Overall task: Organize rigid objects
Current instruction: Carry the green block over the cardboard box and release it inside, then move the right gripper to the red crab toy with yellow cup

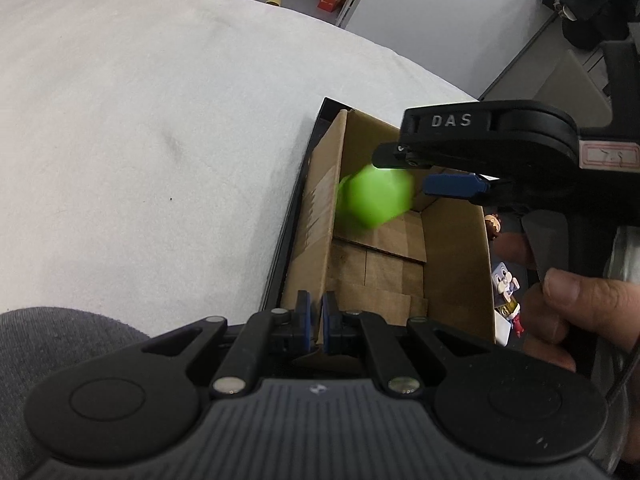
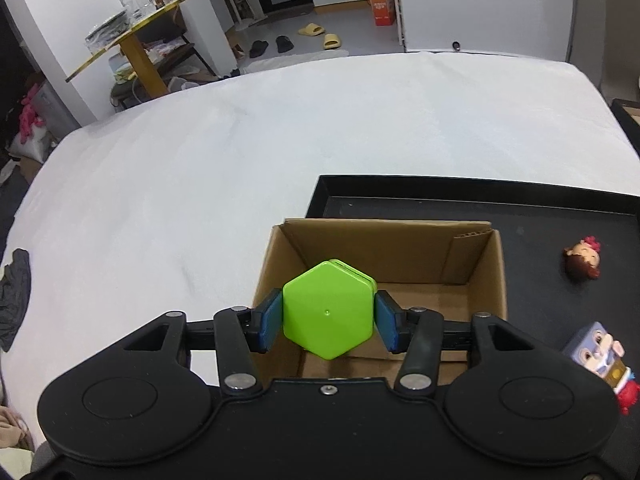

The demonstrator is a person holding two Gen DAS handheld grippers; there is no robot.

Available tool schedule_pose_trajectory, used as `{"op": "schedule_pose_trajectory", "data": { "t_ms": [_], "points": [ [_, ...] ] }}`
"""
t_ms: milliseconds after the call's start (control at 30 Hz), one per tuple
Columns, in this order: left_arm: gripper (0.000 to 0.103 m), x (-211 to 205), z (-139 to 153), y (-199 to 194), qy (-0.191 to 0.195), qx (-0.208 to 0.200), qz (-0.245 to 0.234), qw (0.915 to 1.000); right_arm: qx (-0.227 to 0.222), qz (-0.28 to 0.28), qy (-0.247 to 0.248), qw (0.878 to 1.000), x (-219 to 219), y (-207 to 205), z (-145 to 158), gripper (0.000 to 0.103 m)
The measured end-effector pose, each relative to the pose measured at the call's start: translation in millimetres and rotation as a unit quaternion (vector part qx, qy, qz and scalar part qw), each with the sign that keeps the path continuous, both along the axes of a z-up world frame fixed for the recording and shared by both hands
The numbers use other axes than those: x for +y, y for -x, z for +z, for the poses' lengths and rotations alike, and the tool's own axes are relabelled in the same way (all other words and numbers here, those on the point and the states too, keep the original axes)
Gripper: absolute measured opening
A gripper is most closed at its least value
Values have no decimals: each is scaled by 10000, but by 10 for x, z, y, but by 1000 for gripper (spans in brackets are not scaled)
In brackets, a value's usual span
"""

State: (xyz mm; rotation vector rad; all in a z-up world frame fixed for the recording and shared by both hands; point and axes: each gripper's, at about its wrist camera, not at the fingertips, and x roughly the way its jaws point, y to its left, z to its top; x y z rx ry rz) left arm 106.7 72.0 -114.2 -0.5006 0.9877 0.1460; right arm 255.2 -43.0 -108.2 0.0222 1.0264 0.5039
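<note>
Standing at the left edge of the black tray, near its far left corner: open cardboard box. Clamped on the near end of the box's left wall: left gripper, fingers narrow. Above the box, held by a hand: right gripper, fingers moderately apart. Between the pads, over the box opening: green hexagonal block, blurred in the left view and lower than the fingertips, so not firmly pressed. Lying to the right of the box on the tray floor: small doll head and cube toy.
</note>
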Motion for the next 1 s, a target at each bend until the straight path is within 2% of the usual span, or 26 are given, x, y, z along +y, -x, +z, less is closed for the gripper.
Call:
{"op": "schedule_pose_trajectory", "data": {
  "t_ms": [267,467,600,833,1000],
  "points": [
    [5,-18,3,-18,-67,32,-6,10000,173,-122,-253,9995,-231,44,90,54],
    [5,-76,18,-59,-290,38,-79,9995,245,-190,-413,9987,-533,134,199,58],
    [6,-94,7,-75,-352,50,-46,9994,505,-407,-658,9957,-792,149,235,59],
    [7,-131,5,-124,-474,127,-5,9988,376,-625,-603,9955,-1182,199,328,62],
    [7,-182,25,-140,-629,140,-14,9979,381,-774,-522,9949,-1398,215,284,62]
  ]
}}
